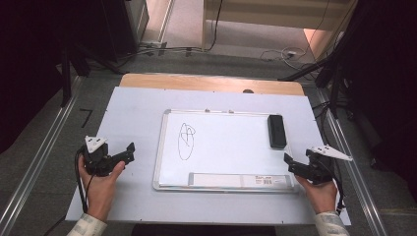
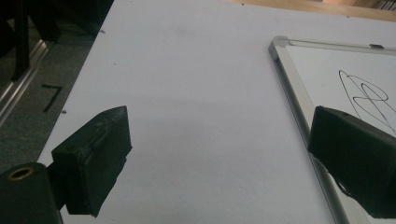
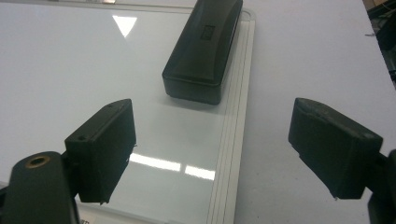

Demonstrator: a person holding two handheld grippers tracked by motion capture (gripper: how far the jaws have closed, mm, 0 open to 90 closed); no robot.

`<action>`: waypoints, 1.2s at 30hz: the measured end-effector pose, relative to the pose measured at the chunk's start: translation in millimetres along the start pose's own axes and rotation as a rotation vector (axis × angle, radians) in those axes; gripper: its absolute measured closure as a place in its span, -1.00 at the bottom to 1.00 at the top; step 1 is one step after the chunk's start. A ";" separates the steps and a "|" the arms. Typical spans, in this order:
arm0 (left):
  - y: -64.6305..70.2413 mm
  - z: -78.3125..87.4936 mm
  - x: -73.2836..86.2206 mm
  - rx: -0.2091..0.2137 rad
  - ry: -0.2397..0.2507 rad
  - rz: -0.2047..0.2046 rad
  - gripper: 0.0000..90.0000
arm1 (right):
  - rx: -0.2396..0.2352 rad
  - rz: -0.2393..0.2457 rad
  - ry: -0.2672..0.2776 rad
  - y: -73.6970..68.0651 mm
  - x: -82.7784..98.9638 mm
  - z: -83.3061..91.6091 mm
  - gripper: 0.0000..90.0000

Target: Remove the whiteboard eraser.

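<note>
The black rectangular plastic eraser (image 1: 277,131) lies flat at the right edge of the silver-framed whiteboard (image 1: 167,147), its long axis running away from the person, parallel to that edge. Just behind it, the right gripper (image 1: 289,161) has its jaws spread wide, holding nothing. The left gripper (image 1: 129,150) is likewise wide open and empty.

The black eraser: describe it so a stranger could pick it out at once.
Start at the whiteboard lying flat in the middle of the white table. Move to its right edge, near the far corner, ahead of the open right gripper. There lies the eraser, a long black block, the one solid dark thing on the board, unlike the thin scribble at its left.
</note>
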State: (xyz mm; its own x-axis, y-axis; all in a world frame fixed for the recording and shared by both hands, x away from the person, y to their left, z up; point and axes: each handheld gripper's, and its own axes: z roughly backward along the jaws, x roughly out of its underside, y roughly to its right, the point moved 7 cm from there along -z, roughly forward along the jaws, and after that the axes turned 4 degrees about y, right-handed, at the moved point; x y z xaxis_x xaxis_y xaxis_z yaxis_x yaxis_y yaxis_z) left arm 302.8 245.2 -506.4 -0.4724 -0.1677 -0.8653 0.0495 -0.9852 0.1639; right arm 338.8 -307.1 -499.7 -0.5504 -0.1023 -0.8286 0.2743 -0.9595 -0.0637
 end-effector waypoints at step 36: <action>-1.5 -0.7 0.9 -0.019 0.004 -0.008 -0.86 | 0.042 -0.004 -0.007 -8.6 -46.4 -64.2 -0.80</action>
State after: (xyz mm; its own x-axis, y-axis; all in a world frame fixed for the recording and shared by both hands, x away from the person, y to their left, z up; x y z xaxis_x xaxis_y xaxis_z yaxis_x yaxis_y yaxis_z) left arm 302.9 246.5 -507.8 -0.4697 -0.1596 -0.8683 0.0619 -0.9871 0.1479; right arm 412.6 -277.2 -496.4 -0.5573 -0.0999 -0.8242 0.2383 -0.9702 -0.0436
